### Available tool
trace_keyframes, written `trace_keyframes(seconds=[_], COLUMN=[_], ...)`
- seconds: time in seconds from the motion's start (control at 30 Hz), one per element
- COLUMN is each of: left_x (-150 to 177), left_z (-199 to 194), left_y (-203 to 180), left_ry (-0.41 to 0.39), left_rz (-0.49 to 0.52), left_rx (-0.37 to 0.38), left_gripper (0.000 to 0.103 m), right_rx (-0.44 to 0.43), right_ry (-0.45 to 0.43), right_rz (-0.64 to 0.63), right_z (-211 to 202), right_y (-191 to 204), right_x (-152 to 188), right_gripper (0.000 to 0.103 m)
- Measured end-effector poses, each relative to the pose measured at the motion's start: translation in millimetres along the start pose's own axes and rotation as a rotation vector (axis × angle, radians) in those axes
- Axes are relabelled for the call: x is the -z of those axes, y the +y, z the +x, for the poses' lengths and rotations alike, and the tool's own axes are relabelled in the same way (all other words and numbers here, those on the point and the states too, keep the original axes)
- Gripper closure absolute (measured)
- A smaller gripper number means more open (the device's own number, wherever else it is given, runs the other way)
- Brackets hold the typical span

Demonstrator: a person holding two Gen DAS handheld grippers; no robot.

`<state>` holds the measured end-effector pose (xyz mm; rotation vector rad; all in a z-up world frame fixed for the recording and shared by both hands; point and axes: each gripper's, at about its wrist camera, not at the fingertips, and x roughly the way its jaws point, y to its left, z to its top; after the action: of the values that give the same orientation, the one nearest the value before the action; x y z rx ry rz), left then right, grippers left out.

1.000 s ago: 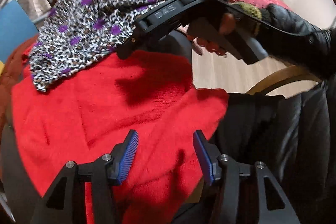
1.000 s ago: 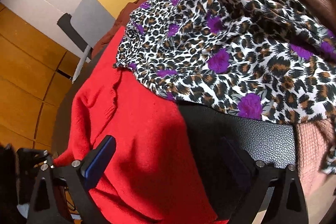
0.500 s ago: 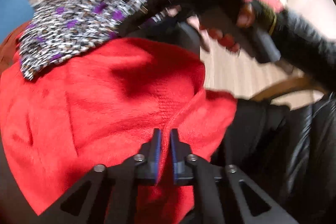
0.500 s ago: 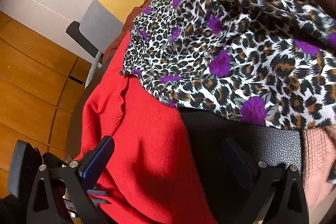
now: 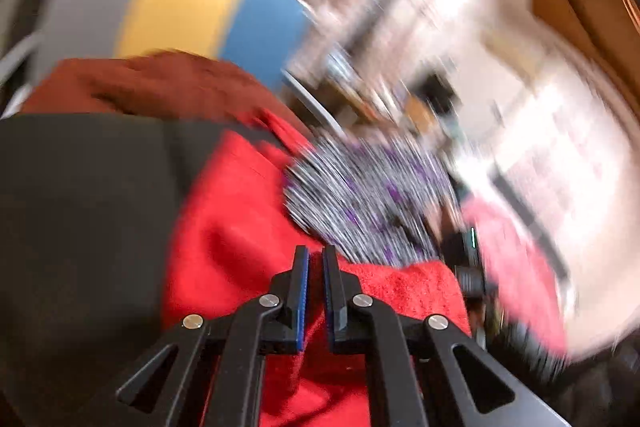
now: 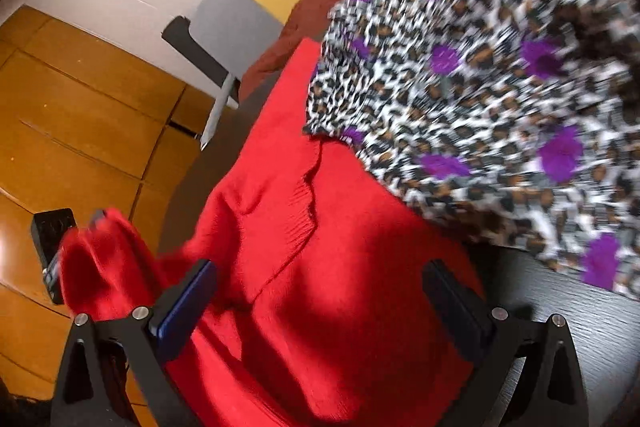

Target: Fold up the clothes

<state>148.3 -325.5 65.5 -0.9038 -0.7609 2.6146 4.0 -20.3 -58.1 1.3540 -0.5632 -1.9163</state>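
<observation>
Two grippers work one red sweater (image 6: 320, 247) draped over a black chair (image 6: 568, 323), beside a leopard-print garment (image 6: 480, 75). A second ago my left gripper (image 5: 316, 291) hovered spread above the knit; now its jaws are clamped on a fold of red fabric and the view has swung hard, blurring the room. I judge the edge is being lifted across for a first fold, though the blur leaves the grip's depth uncertain. My right gripper (image 6: 320, 303) stands wide apart over the sweater's middle, holding nothing, a raised red bunch at its left.
</observation>
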Motion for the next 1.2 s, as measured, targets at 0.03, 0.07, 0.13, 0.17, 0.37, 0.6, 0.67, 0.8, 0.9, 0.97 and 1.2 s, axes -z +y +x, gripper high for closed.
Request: trace_keyframes(seconds=[0.03, 0.07, 0.13, 0.17, 0.37, 0.6, 0.67, 0.8, 0.9, 0.97, 1.2], left_x=[-4, -7, -12, -14, -1, 2, 14, 51, 66, 73, 2], left_z=[-12, -23, -46, -57, -110, -108, -78, -15, 21, 45, 42], left_y=[20, 39, 78, 97, 196, 136, 102, 65, 53, 52, 101], left_ry=[-0.032, -0.056, -0.104, -0.128, -0.160, -0.027, 0.130, 0.390, 0.502, 0.569, 0.279], left_rz=[-0.051, -0.101, -0.202, -0.252, -0.589, -0.241, -0.076, 0.003, -0.060, -0.055, -0.231], left_rx=[-0.060, -0.120, -0.239, -0.299, -0.647, -0.539, -0.414, -0.105, 0.074, 0.086, 0.058], left_gripper=[0.098, 0.098, 0.098, 0.098, 0.095, 0.089, 0.087, 0.079, 0.067, 0.066, 0.070], right_rx=[0.009, 0.038, 0.080, 0.093, 0.122, 0.119, 0.136, 0.160, 0.163, 0.158, 0.121], right_ry=[0.015, 0.021, 0.024, 0.021, 0.002, -0.048, -0.057, -0.074, -0.078, -0.078, -0.088], right_rz=[0.004, -0.009, -0.035, -0.049, -0.115, -0.146, -0.168, -0.206, -0.230, -0.234, -0.237], right_z=[8, 13, 20, 22, 28, 25, 27, 29, 29, 28, 25], right_y=[1, 3, 9, 11, 18, 15, 18, 22, 24, 23, 19], right_x=[-1, 0, 2, 3, 10, 20, 23, 28, 29, 29, 30], right_gripper=[0.000, 0.000, 0.000, 0.000, 0.000, 0.000, 0.000, 0.000, 0.000, 0.000, 0.000])
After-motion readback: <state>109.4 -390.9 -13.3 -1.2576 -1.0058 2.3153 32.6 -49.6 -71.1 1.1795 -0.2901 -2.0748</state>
